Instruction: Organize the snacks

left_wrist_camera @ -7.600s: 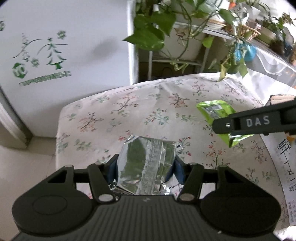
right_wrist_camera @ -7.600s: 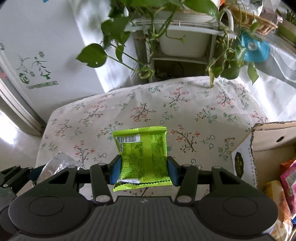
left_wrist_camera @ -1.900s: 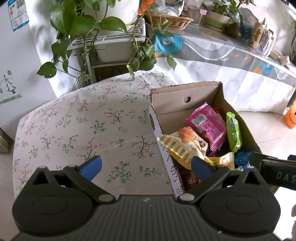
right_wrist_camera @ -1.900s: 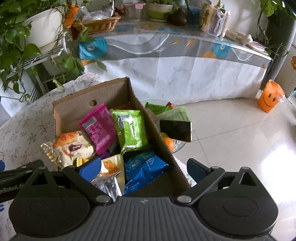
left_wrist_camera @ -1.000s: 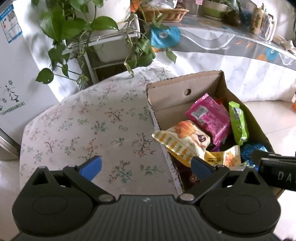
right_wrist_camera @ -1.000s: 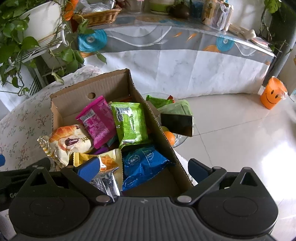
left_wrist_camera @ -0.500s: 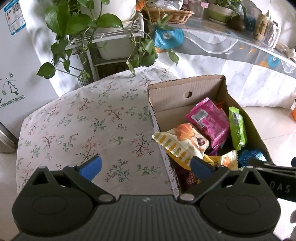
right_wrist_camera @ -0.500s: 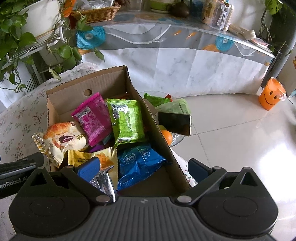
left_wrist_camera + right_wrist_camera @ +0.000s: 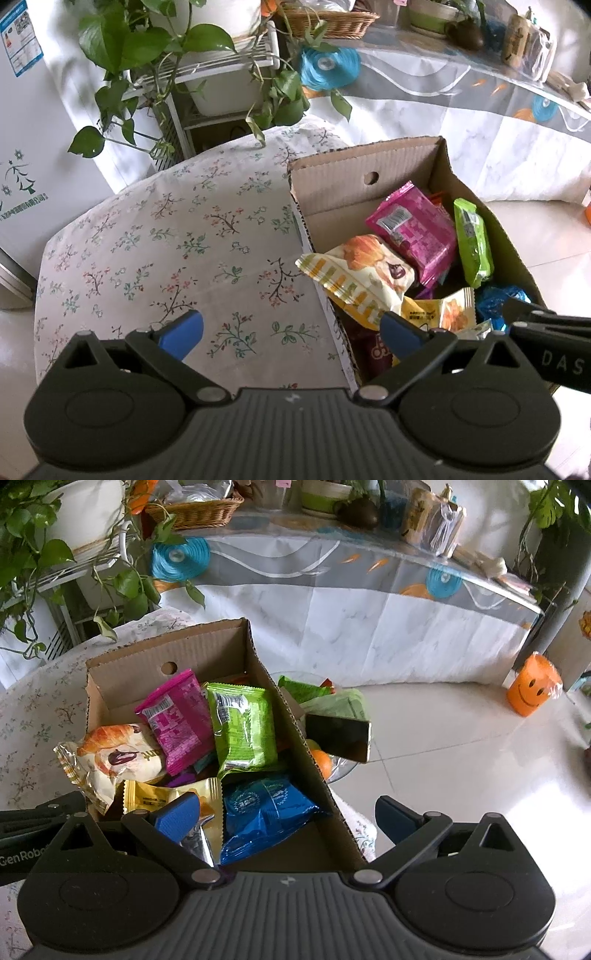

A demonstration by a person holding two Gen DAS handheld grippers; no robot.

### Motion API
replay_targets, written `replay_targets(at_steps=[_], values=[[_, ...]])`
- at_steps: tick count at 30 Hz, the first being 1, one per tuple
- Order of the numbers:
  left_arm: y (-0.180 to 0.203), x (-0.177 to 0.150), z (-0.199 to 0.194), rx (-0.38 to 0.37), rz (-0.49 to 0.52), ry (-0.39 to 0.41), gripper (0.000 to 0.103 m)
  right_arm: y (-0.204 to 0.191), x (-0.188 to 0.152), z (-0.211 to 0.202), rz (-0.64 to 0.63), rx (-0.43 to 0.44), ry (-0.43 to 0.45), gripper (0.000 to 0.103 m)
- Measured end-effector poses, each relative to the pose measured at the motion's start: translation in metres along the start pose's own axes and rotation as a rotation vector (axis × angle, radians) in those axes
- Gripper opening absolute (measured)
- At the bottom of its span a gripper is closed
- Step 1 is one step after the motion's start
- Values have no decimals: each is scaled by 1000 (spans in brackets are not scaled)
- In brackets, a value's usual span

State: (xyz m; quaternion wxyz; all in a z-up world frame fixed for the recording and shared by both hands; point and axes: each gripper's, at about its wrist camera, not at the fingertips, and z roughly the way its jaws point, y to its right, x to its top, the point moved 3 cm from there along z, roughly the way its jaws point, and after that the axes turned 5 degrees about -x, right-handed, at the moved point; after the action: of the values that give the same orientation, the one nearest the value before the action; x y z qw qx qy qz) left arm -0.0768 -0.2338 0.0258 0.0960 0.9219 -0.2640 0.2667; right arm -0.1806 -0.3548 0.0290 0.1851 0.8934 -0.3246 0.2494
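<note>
Snack packets [image 9: 240,731] lie heaped in the cardboard box [image 9: 402,162] on the floral tablecloth [image 9: 184,236]. Both grippers hover above, side by side, angled down. The left gripper [image 9: 291,328] and right gripper [image 9: 288,816] each have 2 fingers spread wide, gripping nothing.

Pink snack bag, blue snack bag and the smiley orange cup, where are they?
pink snack bag [image 9: 177,720]: right wrist view, middle of its front.
blue snack bag [image 9: 264,812]: right wrist view, middle of the wrapper.
smiley orange cup [image 9: 533,685]: right wrist view, on its face.
</note>
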Motion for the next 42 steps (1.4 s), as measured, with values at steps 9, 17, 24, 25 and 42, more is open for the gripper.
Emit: replay_targets(at_steps=[9, 17, 24, 25, 42], values=[[-1, 1, 0, -8, 4, 4, 100, 1, 1, -1, -5, -2, 11, 103], [0, 0, 1, -9, 0, 0, 100, 1, 1, 0, -5, -1, 7, 103], [0, 0, 3, -11, 1, -4, 100, 1, 1, 0, -8, -3, 8, 103], [0, 0, 3, -11, 1, -5, 100, 1, 1, 0, -7, -3, 8, 103], [0, 0, 2, -10, 2, -6, 100, 0, 1, -1, -8, 1, 7, 103]])
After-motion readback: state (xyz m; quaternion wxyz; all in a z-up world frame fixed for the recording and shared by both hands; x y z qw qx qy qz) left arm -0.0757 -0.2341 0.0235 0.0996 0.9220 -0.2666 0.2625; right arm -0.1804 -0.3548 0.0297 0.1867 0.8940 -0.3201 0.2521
